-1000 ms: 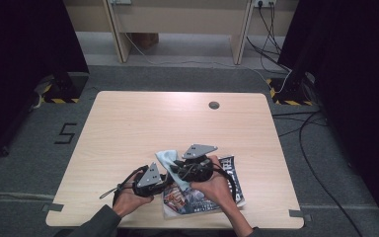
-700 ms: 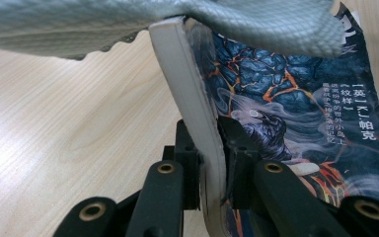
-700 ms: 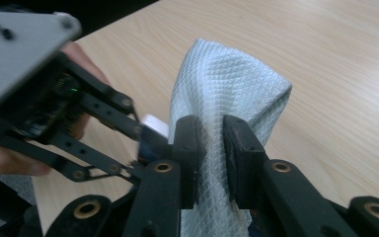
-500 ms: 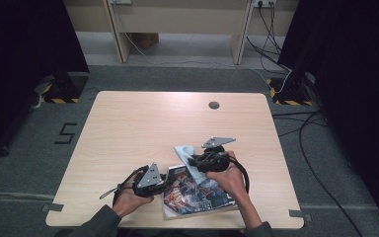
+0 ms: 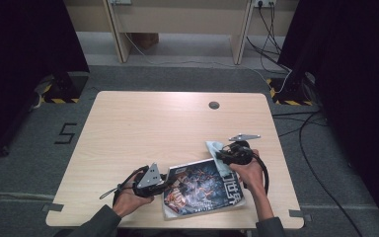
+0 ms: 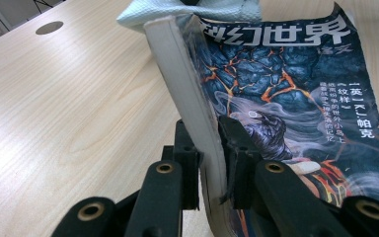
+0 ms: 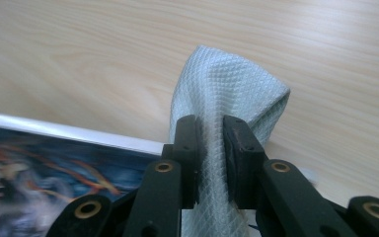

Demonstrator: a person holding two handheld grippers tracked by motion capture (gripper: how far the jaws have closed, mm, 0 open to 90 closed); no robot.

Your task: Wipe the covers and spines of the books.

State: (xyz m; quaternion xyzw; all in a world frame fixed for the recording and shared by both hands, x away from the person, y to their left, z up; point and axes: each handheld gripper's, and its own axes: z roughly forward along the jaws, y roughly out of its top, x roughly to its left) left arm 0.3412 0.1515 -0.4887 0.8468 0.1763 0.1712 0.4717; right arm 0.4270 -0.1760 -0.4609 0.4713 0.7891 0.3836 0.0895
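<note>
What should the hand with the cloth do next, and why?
Probably draw the cloth back across the magazine cover. The right gripper is shut on the cloth at the cover's far corner, and the left gripper pinches the magazine's spine edge, steadying it for a wipe.

The table (image 5: 143,133) has a pale wood-grain top, smooth with a soft satin sheen in the gripper views. The magazine (image 6: 296,98) is paper: its printed cover is glossy and somewhat creased and wavy at the edges, while the spine and page block (image 6: 177,74) look matt off-white. The cloth (image 7: 227,94) is a light blue-grey woven textile with a fine diamond, waffle-like texture, matt and soft in its folds. The left gripper (image 6: 209,163) and right gripper (image 7: 209,158) have black matt plastic jaws with brass-coloured metal rivets; the plates on top look like dull grey metal. The floor (image 5: 187,79) is rough grey carpet.
</note>
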